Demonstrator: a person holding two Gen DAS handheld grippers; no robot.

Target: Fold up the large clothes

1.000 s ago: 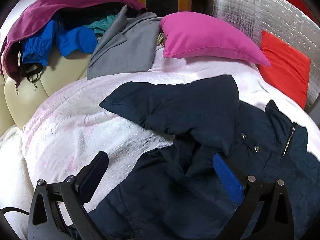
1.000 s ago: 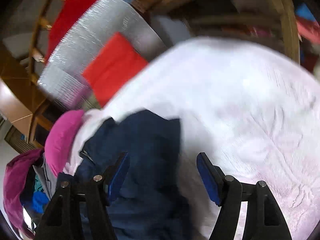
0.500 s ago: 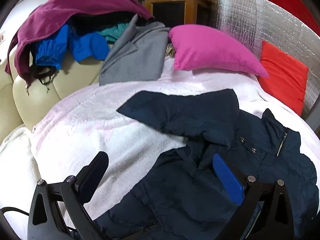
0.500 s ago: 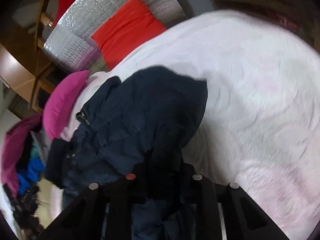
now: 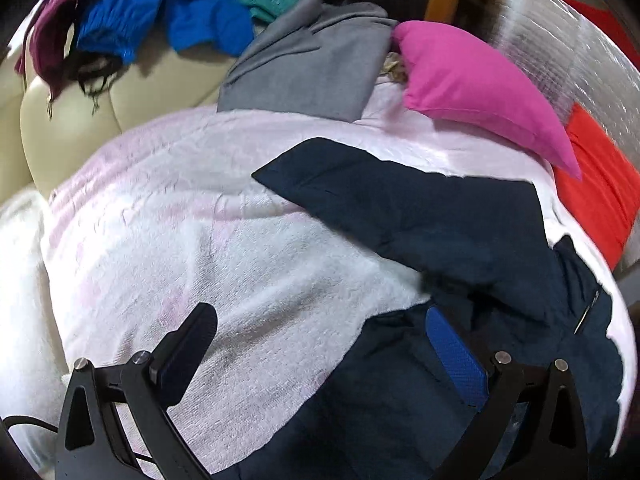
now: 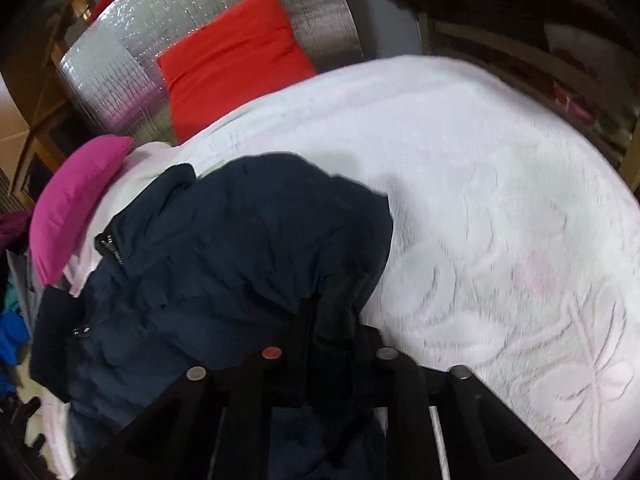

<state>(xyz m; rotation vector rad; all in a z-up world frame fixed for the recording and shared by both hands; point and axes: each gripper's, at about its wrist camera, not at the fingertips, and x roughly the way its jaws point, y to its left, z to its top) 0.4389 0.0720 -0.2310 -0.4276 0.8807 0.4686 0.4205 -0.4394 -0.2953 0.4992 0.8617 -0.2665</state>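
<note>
A: Left wrist view first. What's the left gripper [image 5: 320,344] doing?

B: Its jaws stand wide apart with nothing pinched. One dark finger hangs over the pale blanket [image 5: 168,248], and the blue pad [image 5: 456,356] sits over the edge of the navy jacket [image 5: 420,216]. It looks poised to take that near edge, though I can't tell whether the pad touches the cloth.

A: And the jacket itself?

B: Spread on the bed, one sleeve [image 5: 344,176] stretched out flat across the blanket towards the sofa [image 5: 72,120]. The zip and collar lie off to the right. Behind it are a pink pillow [image 5: 476,88], a grey garment [image 5: 308,68], and a heap of blue and maroon clothes on the sofa back.

A: Now the right wrist view.

B: The right gripper [image 6: 320,360] has just been closing, and a bunched fold of the navy jacket [image 6: 224,256] is clamped between its jaws. The cloth rises into the fingers, so I'd judge that side is being lifted to fold over the body.

A: Surroundings?

B: A red cushion [image 6: 232,56] leans on a silver foil panel [image 6: 132,60]. To the right the blanket [image 6: 500,216] is bare, giving room to work.
</note>
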